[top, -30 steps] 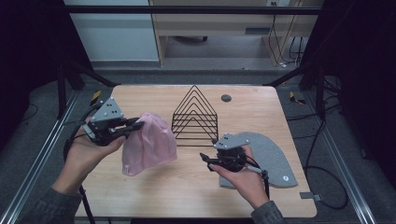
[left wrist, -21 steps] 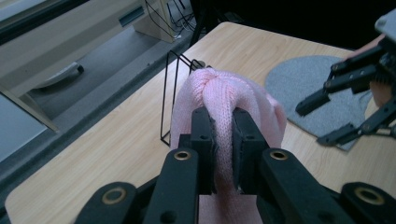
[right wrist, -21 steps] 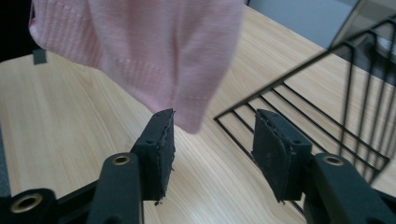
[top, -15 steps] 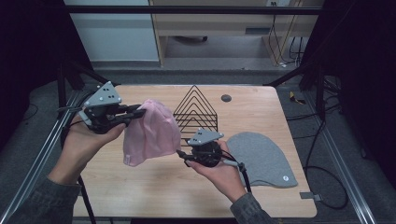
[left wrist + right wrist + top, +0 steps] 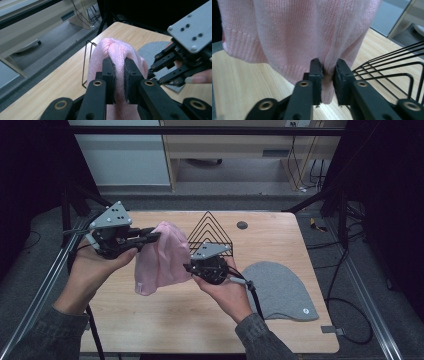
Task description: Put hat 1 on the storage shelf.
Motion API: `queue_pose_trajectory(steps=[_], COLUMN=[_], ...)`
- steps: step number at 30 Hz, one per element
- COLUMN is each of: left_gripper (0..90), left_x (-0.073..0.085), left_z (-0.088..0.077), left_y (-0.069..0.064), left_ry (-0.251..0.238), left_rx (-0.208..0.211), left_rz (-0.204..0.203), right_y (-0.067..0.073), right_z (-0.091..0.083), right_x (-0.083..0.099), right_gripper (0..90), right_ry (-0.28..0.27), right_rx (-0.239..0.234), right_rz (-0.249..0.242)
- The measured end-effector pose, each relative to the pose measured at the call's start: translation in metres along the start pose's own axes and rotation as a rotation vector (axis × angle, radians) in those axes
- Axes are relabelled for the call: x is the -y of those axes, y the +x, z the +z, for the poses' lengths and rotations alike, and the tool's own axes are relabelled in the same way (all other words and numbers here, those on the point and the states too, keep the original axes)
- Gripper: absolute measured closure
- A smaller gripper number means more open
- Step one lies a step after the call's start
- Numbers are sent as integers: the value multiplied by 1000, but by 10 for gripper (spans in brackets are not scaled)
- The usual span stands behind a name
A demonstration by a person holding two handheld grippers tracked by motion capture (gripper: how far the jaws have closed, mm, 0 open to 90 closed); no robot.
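Note:
A pink knit beanie (image 5: 160, 257) hangs above the table, held up by my left gripper (image 5: 154, 236), which is shut on its upper edge. In the left gripper view the jaws pinch a fold of the pink beanie (image 5: 117, 50) at the left gripper (image 5: 119, 75). My right gripper (image 5: 188, 268) has come in from the right at the beanie's lower side. In the right gripper view the right gripper (image 5: 327, 72) is shut on the ribbed hem of the pink beanie (image 5: 294, 32). A grey beanie (image 5: 280, 290) lies flat on the table at the right.
A black wire rack (image 5: 210, 232) stands at the back middle of the wooden table (image 5: 150, 325), just behind the right gripper; its wires (image 5: 392, 67) run close by on the right. A small dark disc (image 5: 242, 225) lies near the back edge.
The right gripper left the grey beanie and moved left to the pink beanie's hem. The left gripper lifted the pink beanie higher and slightly right.

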State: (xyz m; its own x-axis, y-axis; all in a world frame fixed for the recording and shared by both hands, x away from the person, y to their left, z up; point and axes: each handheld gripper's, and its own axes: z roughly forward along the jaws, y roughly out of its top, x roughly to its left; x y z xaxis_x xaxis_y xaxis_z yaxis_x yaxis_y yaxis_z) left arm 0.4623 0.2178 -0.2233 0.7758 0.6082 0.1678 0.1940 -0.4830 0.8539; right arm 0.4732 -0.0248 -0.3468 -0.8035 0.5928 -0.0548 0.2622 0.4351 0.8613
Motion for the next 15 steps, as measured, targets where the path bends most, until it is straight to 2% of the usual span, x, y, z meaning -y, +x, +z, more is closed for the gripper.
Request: queue_pose_trajectory(steps=[2, 4, 5, 7, 9, 10, 11, 12, 15], left_gripper=[809, 808, 806, 804, 802, 799, 799, 798, 798], left_x=[-2, -5, -12, -21, -25, -34, -34, -41, -58], left_z=[-1, 0, 3, 8, 11, 16, 16, 20, 32], left_y=[3, 8, 19, 28, 31, 37, 37, 41, 51], left_ry=[4, 13, 5, -10, -21, -36, -36, -47, -71], left_rx=[-10, -44, -56, -59, -66, -69, -69, -71, -70], left_rz=[9, 34, 42, 47, 56, 58, 58, 51, 20], right_y=[-3, -6, -14, -25, -30, -39, -39, -49, -64], right_z=[-5, -9, -19, -29, -34, -42, -42, -48, -54], right_x=[-2, -4, -10, -18, -22, -31, -31, -39, -49], right_gripper=[804, 805, 805, 810, 812, 813, 813, 814, 813], right_ry=[2, 4, 0, -9, -13, -19, -19, -24, -29], right_rx=[-12, -14, -26, -18, -14, 2, 2, 18, 40], right_rz=[-8, -12, -19, -29, -35, -45, -45, -51, -56])
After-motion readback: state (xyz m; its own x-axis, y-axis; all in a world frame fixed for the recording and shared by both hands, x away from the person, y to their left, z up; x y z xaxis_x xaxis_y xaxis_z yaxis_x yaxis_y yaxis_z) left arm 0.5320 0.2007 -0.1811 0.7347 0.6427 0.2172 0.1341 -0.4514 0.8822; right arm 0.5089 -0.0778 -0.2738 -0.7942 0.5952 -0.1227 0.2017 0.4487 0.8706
